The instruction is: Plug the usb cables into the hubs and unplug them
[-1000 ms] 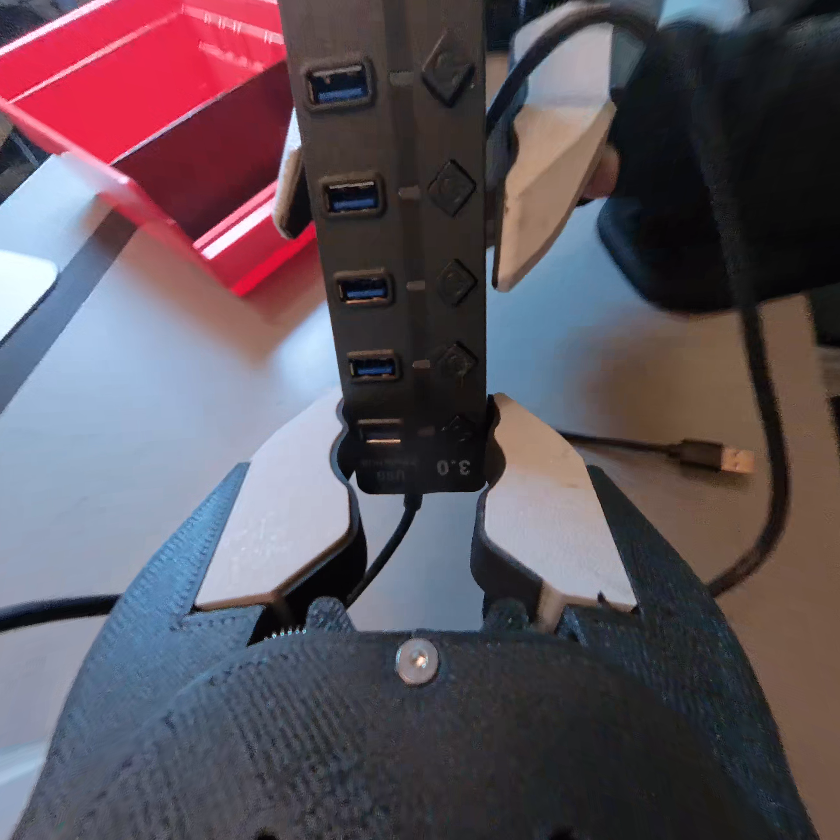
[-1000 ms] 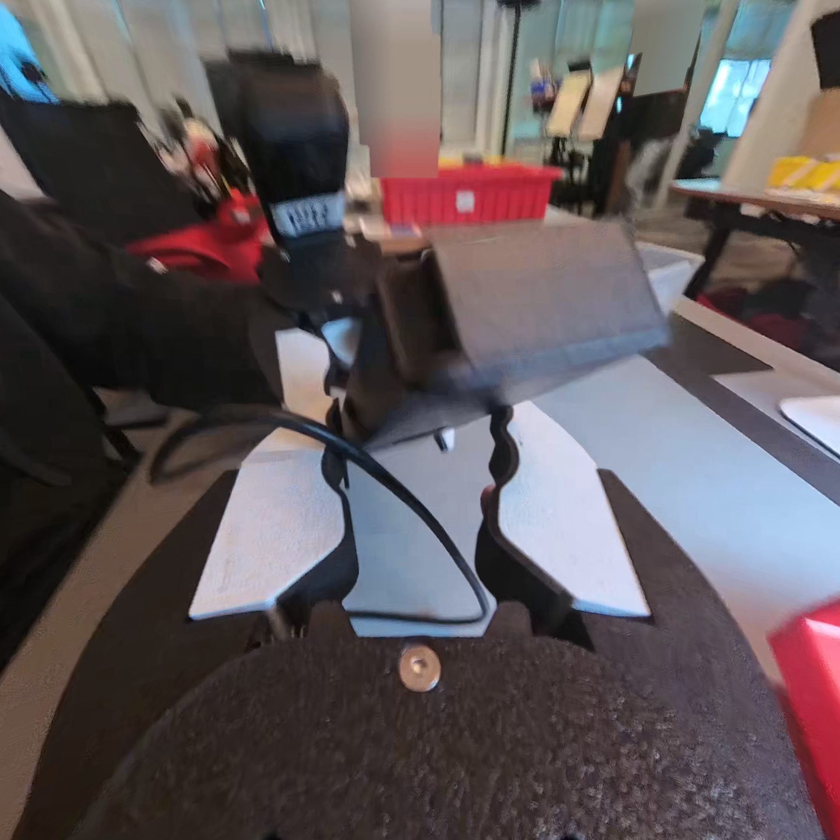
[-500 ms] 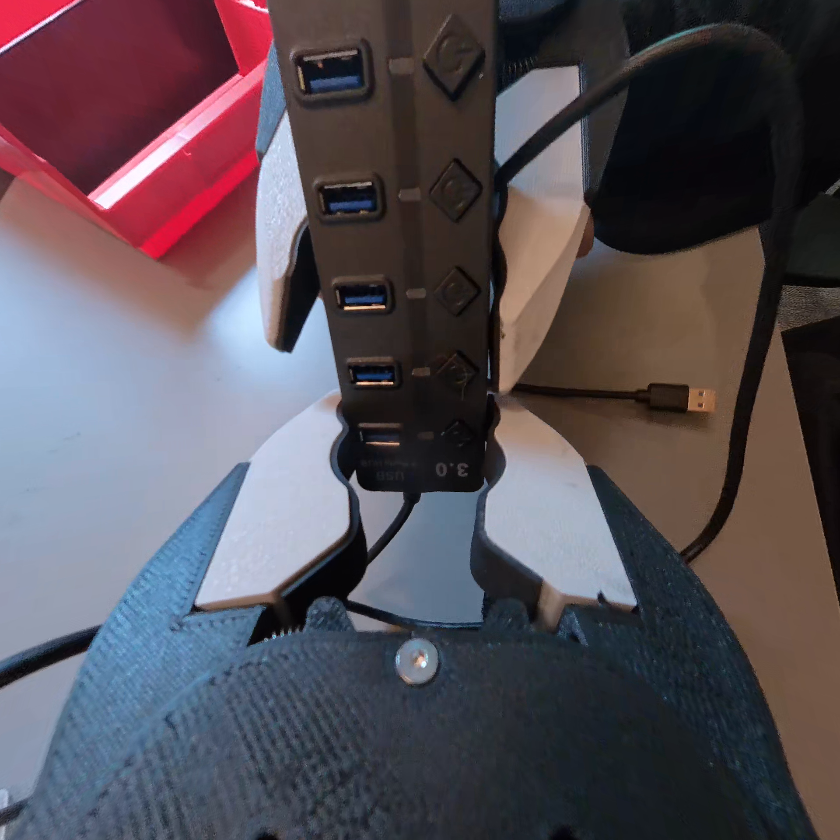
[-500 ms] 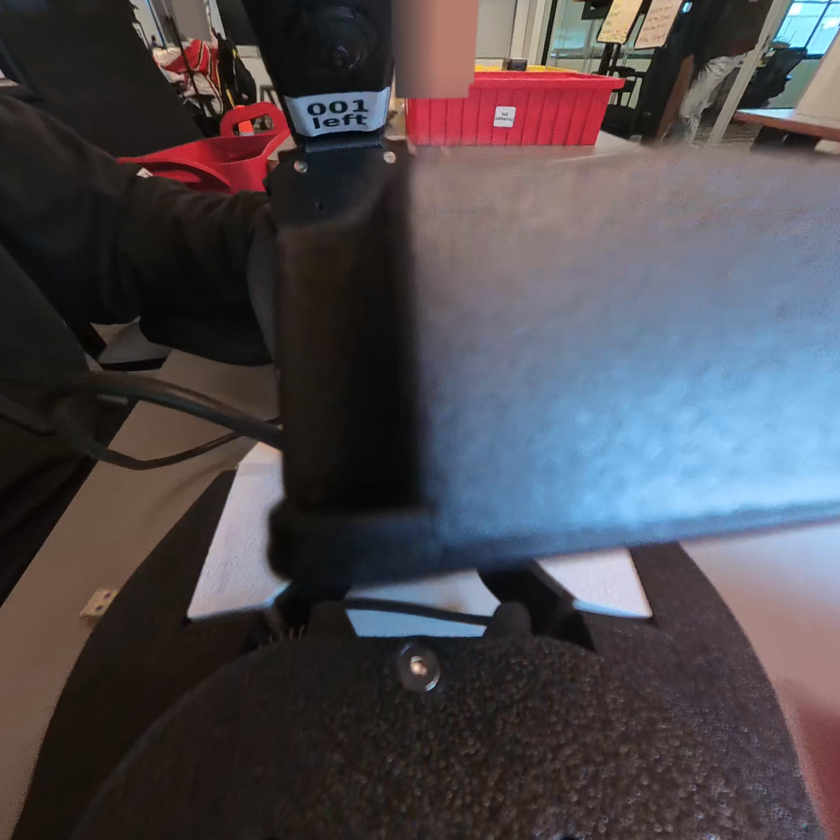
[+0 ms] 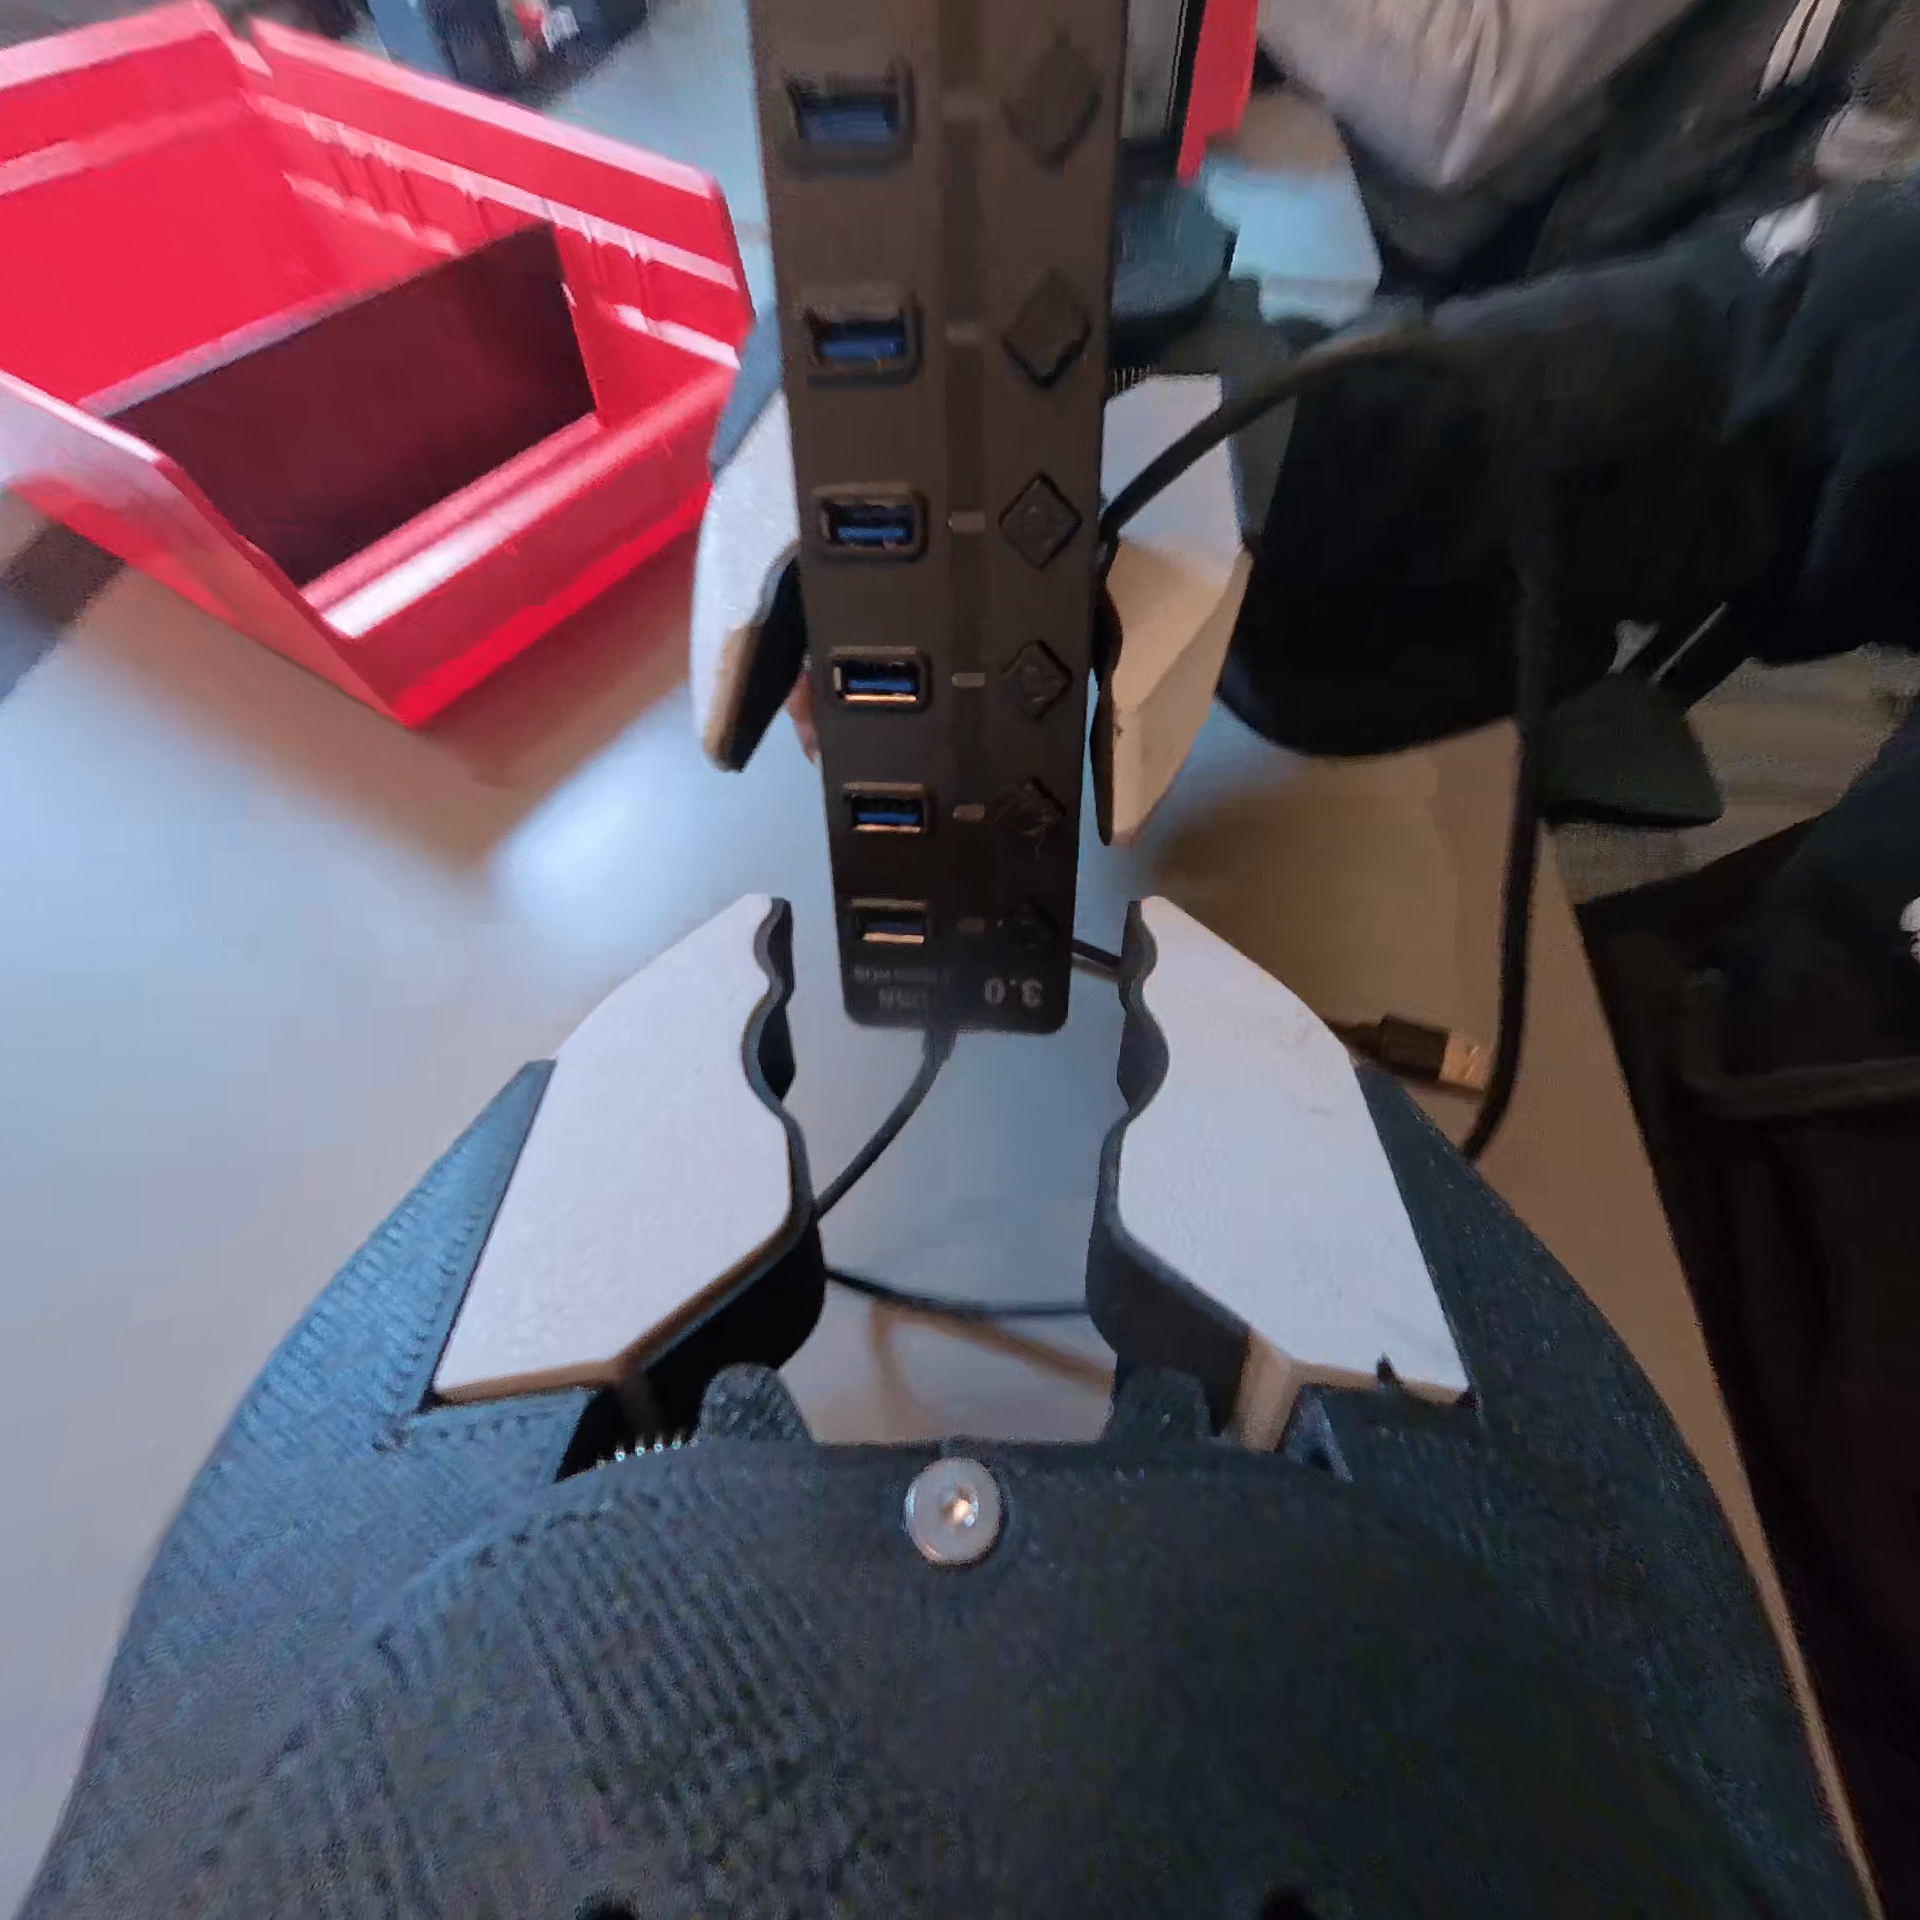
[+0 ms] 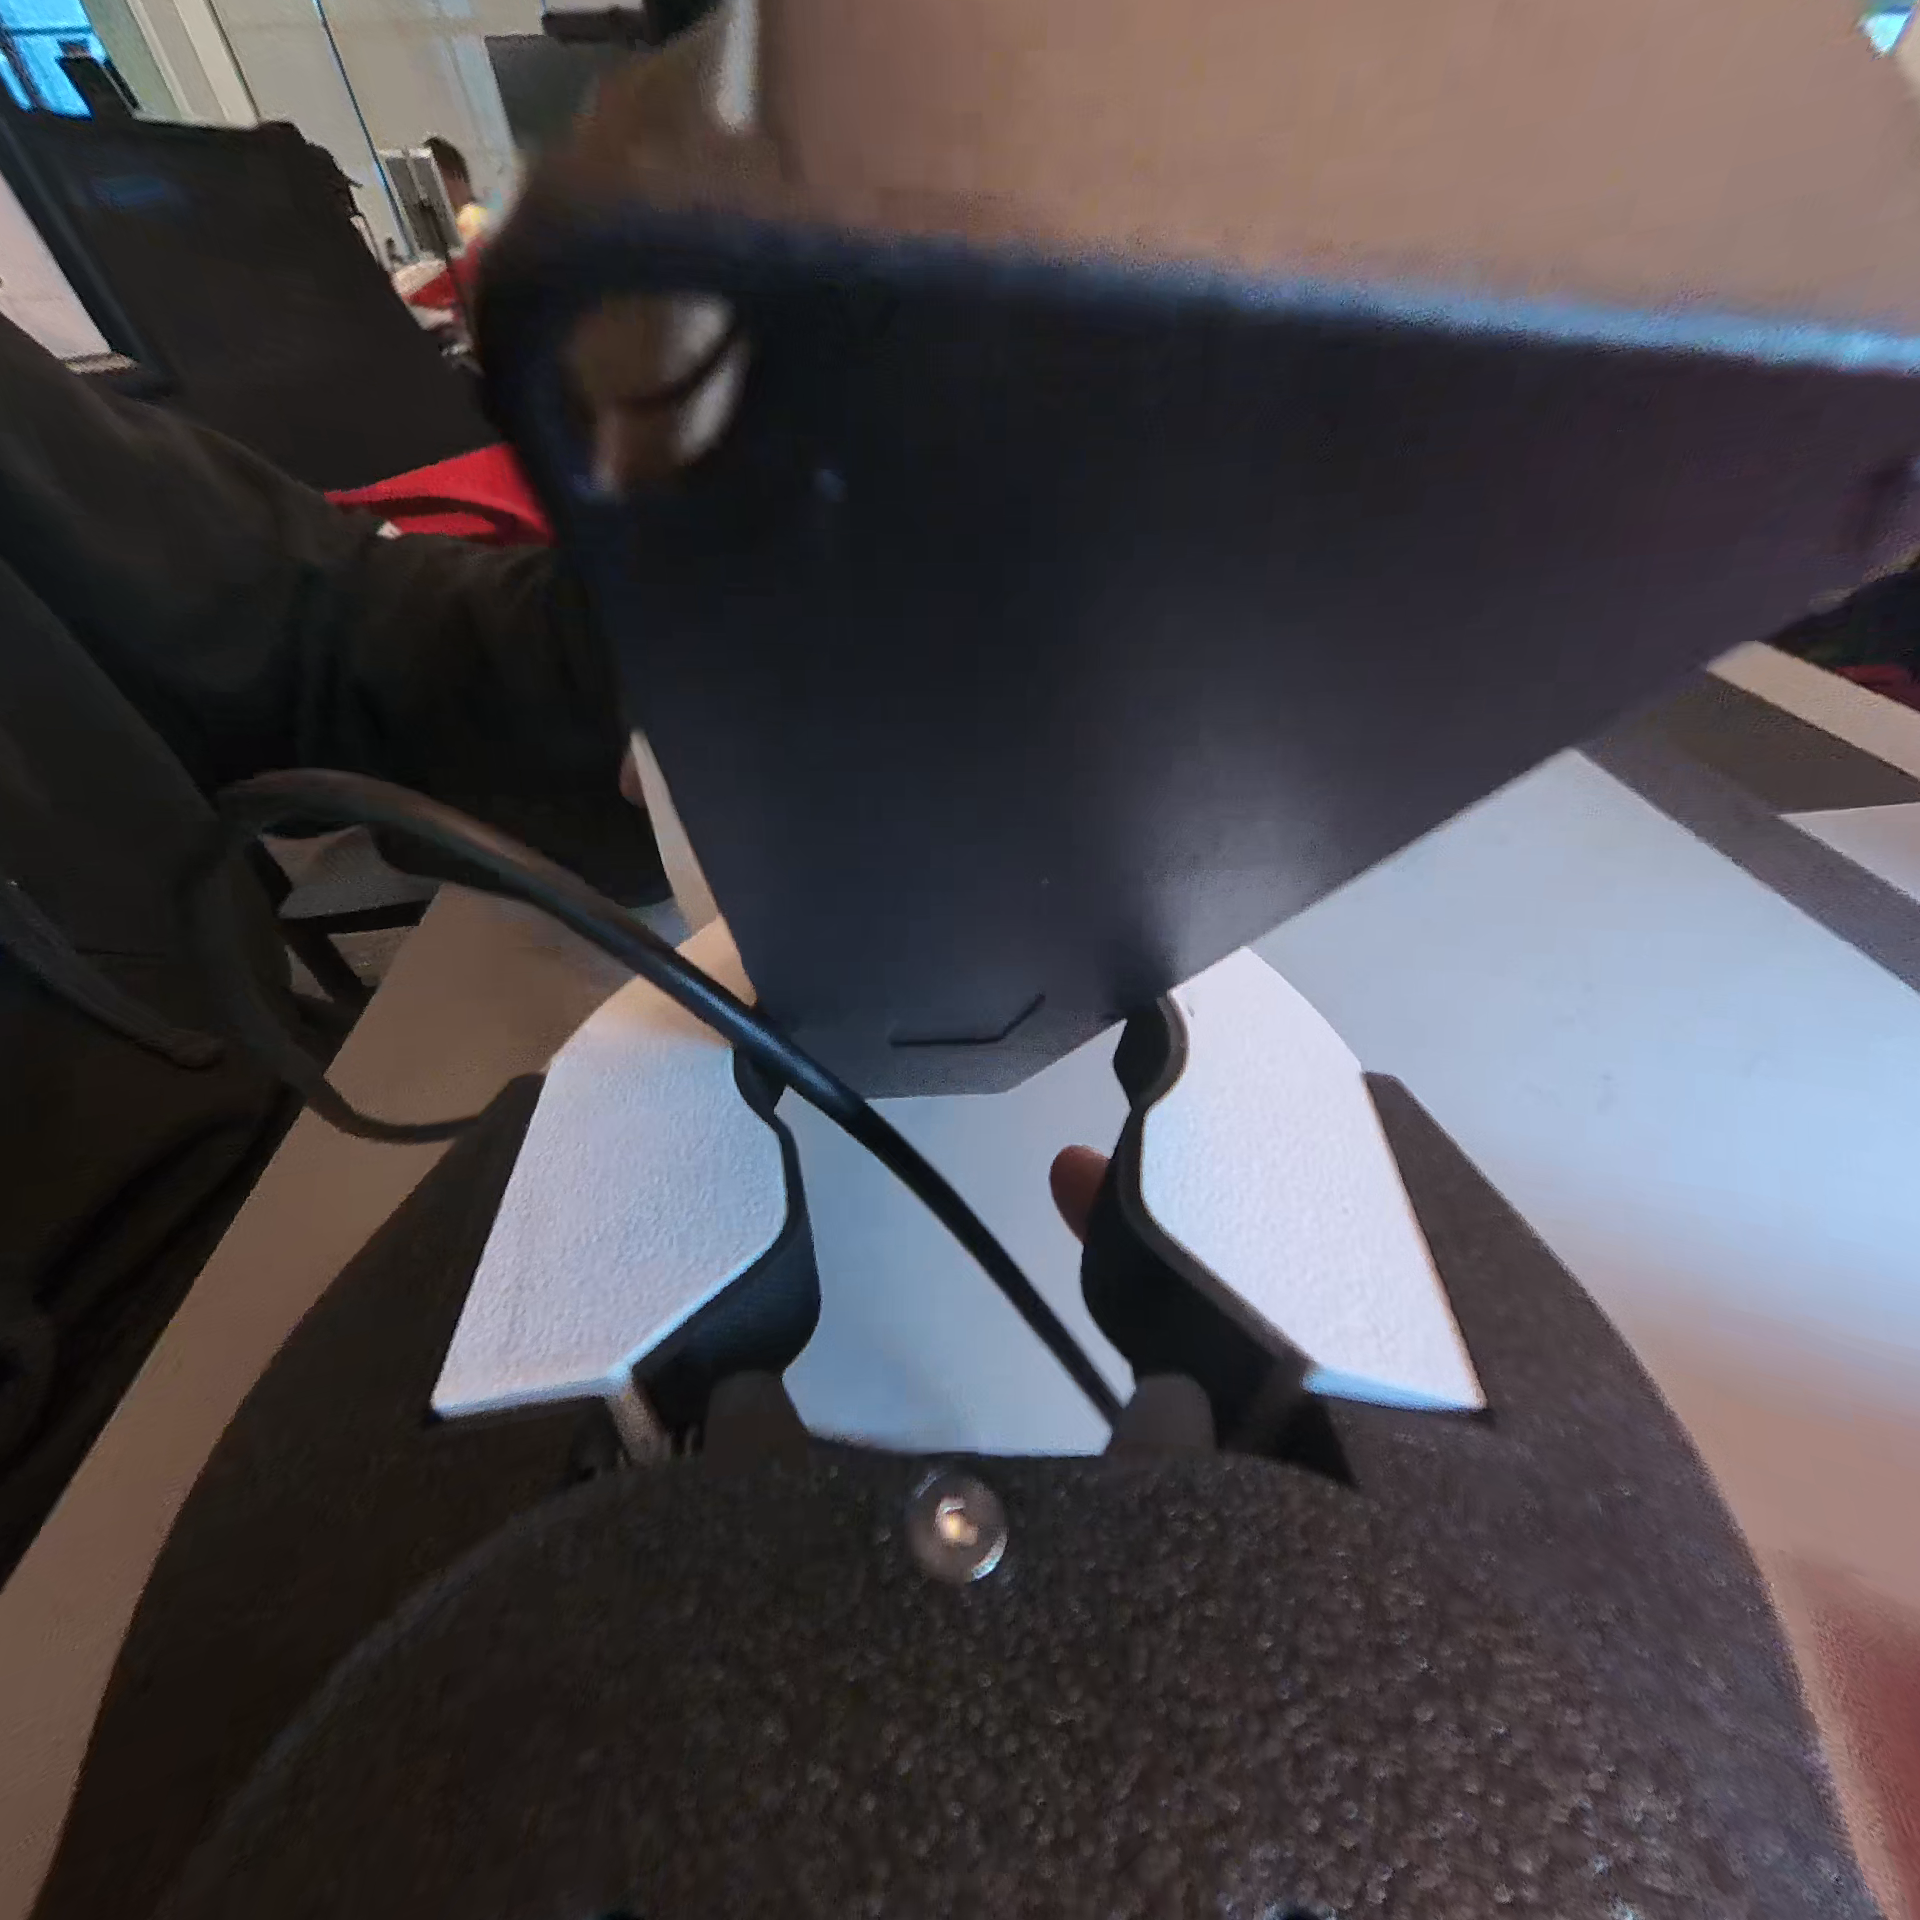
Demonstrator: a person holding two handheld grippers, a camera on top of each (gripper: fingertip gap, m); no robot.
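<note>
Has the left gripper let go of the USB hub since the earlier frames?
Yes. The left gripper has opened; its fingers now stand clear of the USB hub, which the right gripper holds.

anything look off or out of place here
Nothing is damaged or spilled. One oddity: the USB hub is lifted off the table, gripped by the right gripper alone, the left gripper open around its end. Every visible port is empty; a loose USB plug lies on the table.

The hub (image 5: 940,582) stands on end just ahead of the left tongs (image 5: 954,914), between their tips — the right tongs (image 5: 940,707) flank it farther up. A bin (image 5: 343,416) sits on the table (image 5: 260,935) ahead-left; a loose plug (image 5: 1429,1049) lies right.
</note>
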